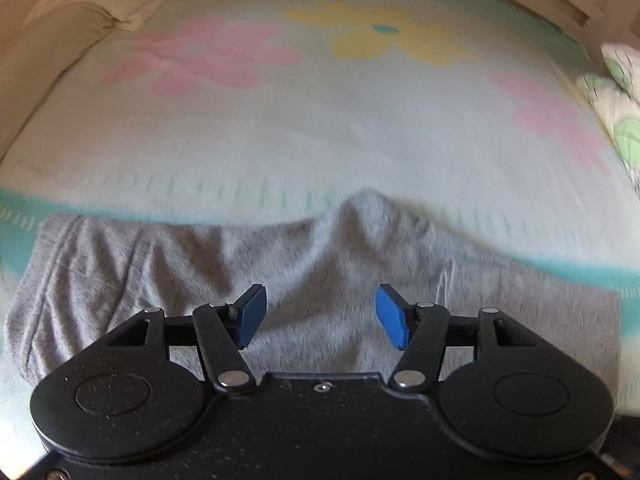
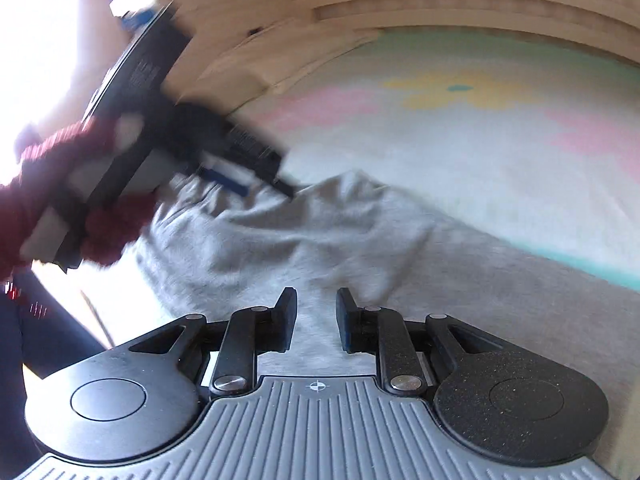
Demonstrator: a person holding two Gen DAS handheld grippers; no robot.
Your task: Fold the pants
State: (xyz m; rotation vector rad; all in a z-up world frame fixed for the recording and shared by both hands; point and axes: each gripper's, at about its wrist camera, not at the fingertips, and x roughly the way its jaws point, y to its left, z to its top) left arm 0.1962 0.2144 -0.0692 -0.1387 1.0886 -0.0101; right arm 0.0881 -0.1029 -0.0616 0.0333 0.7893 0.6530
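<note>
Lying crosswise under both parted, empty hand-held grippers: left hand-held gripper [image 1: 320, 316], right hand-held gripper [image 2: 316, 318], rumpled grey jersey pants [image 1: 320, 256] running left-right, lower frame.

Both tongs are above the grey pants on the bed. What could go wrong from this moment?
1. The pants lie bunched, with a raised ridge; a fold now may trap wrinkles.
2. The left tongs and right tongs are open and hold no cloth, so either may close on several layers.
3. Both views are blurred by motion, so aiming may be poor.
</note>
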